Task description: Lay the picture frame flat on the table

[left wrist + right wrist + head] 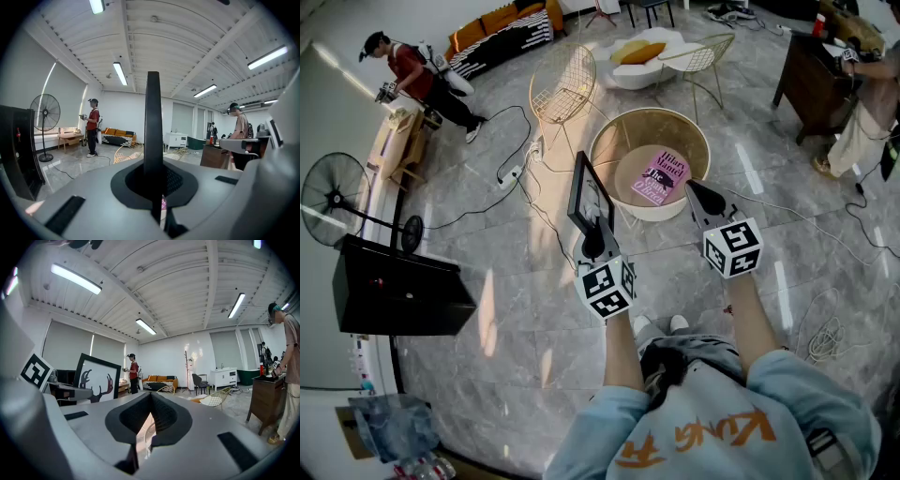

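The left gripper (594, 246) was closed on the lower edge of the black rectangular picture frame (587, 195), with both jaws pressed against the frame's thin sides. The frame stood upright above this gripper and was carried in the air. In the left gripper view it appeared edge-on, as a narrow black bar rising straight from between the jaws. The printed face, a dark antler silhouette on a white ground, was turned toward the right gripper (694, 187) and showed at the left of the right gripper view. The right gripper was level with the left one, just to its right and apart from the frame. Its jaws were brought together at the tips, with nothing between them. The round counter with a raised tan rim (649, 112) stood ahead of and below both grippers. A pink paperback book (660, 176) lay flat on its surface, in line with the gap between the two grippers. The frame did not touch the counter. The grey marble tile floor (534, 309) lay beneath both grippers.
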A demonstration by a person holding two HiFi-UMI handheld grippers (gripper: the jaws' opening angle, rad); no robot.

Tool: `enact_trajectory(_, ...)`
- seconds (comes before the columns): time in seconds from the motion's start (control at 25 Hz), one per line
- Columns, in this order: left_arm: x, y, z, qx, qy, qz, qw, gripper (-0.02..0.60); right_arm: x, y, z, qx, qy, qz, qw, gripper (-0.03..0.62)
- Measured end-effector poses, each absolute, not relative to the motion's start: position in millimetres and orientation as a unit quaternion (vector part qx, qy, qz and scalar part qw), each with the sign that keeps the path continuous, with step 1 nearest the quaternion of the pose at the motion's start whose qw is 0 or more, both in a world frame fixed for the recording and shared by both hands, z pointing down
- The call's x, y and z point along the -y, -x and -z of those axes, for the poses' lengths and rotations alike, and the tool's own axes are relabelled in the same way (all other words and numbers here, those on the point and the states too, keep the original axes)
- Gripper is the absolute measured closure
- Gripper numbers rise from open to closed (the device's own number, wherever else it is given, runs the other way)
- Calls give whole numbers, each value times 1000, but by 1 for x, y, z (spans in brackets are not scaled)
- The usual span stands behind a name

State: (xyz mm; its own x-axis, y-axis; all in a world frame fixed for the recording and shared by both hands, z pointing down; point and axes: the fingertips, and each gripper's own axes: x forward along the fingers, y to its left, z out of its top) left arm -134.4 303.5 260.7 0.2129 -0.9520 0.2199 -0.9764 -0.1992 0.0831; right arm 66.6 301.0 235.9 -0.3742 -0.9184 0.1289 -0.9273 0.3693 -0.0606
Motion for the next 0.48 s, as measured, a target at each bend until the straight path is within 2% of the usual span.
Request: enact_trajectory(0.48, -301, 132, -260, 622, -774, -64, 101, 557, -292, -67, -236, 820, -568, -66, 29, 597)
